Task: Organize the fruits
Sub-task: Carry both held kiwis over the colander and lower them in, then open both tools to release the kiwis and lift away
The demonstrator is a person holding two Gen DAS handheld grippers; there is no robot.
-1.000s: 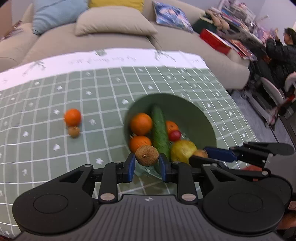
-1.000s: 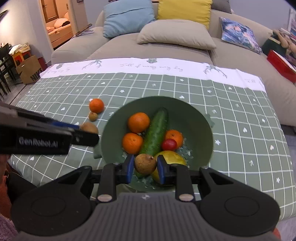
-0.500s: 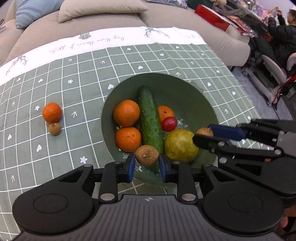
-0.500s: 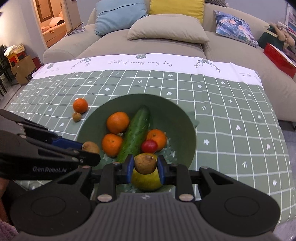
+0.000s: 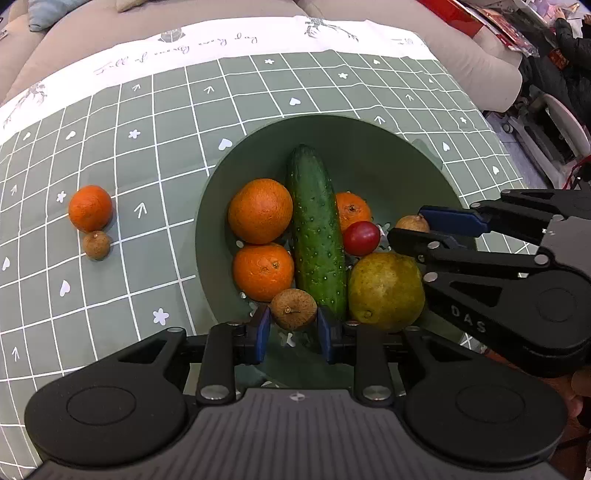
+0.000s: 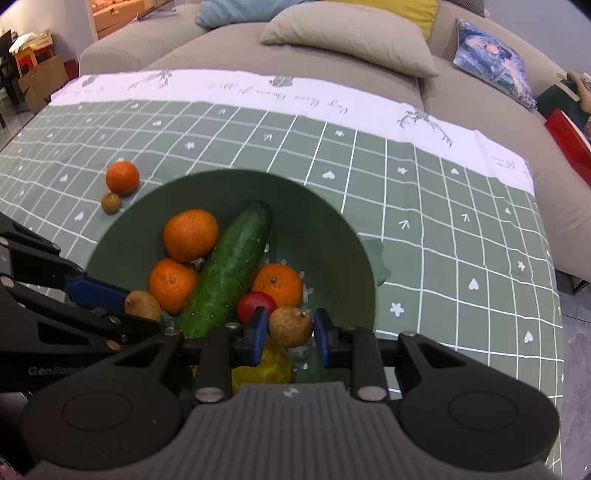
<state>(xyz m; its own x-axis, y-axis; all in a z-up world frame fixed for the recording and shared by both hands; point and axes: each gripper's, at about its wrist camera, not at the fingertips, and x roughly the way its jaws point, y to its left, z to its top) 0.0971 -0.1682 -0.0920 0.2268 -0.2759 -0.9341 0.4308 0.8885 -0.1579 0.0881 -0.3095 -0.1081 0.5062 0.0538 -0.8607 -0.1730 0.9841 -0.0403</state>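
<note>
Left claw (image 5: 293, 328) clenched on a small brown longan (image 5: 294, 309), held over the near rim of the green bowl (image 5: 369, 140), just beside the lower orange and the cucumber (image 5: 317, 236). Left wrist view: bowl holds two big oranges (image 5: 260, 211), a smaller orange (image 5: 352, 210) behind a red cherry tomato (image 5: 361, 238), the cucumber lengthwise down the middle, a yellow-green pear (image 5: 386, 291) near side. Right claw (image 5: 410, 227) comes in from the right, gripping a second longan (image 5: 412, 222) over the bowl's right half. Out on the checked worktop (image 5: 147, 147), left of the bowl, one orange (image 5: 90, 208) and one longan (image 5: 96, 244) touching each other, well apart from the bowl. Right wrist view: right claw (image 6: 290, 332) closed on its longan (image 6: 290, 326) above the pear (image 6: 266, 365) and near the tomato (image 6: 255, 304); left claw (image 6: 136, 306) enters from the left with its longan (image 6: 142, 305) at the bowl's (image 6: 314, 206) near-left edge. Same loose orange (image 6: 122, 178) and longan (image 6: 110, 202) sit on the cloth beyond the bowl's left rim. Progress, as a judgement: most fruit already in the bowl; both held longans are over it and not yet let go; two loose pieces on the worktop remain to collect. Sofa with cushions (image 6: 347, 33) behind.
</note>
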